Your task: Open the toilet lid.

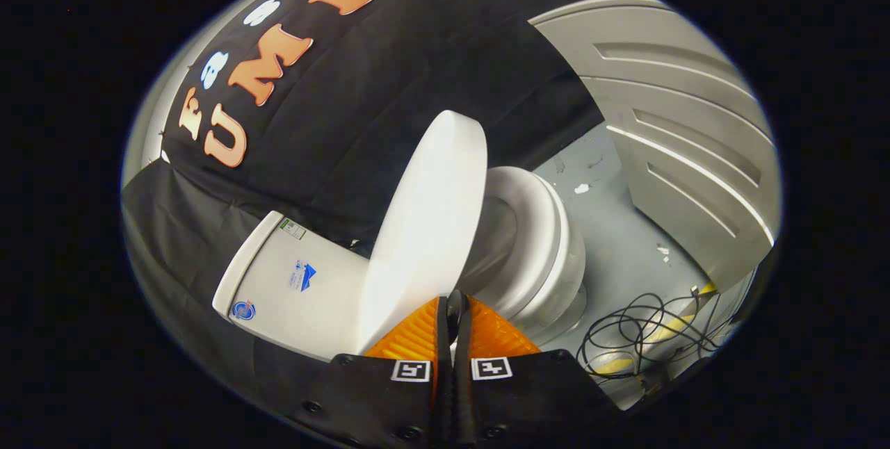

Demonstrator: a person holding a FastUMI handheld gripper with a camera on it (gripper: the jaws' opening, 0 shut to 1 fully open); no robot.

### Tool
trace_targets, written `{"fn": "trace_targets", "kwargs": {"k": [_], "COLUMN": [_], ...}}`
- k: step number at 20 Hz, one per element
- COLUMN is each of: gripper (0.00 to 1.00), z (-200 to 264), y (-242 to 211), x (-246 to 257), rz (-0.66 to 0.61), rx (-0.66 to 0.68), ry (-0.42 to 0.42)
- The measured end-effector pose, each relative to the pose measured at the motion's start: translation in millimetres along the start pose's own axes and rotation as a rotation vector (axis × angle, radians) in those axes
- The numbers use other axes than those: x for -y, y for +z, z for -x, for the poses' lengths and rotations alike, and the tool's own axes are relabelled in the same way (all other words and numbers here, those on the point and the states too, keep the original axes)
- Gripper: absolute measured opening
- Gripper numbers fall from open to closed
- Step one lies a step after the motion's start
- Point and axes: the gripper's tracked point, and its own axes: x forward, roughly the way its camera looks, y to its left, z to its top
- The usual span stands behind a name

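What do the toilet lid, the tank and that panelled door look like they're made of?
The toilet lid, raised partway with the claw closed at its edge, looks like smooth white plastic with a soft sheen. The tank looks like glazed ceramic, glossier, though plastic is possible. The panelled door looks painted grey, wood or metal; I cannot tell which.

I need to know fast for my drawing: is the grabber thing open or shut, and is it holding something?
Hand-held gripper: shut, fingers pinched on the edge of the raised toilet lid.

Tangled black cables on grey floor; panelled door beyond.
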Motion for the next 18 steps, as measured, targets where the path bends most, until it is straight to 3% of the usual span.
{"fn": "trace_targets", "kwargs": {"k": [9, 14, 18], "gripper": [0.08, 0.08, 0.08], "z": [20, 22, 27], "y": [30, 33, 34], "x": [-86, -104, -128], "rz": [0.286, 0.31, 0.411], "rx": [0.092, 0.088, 0.107], "ry": [-0.05, -0.091, -0.126]}}
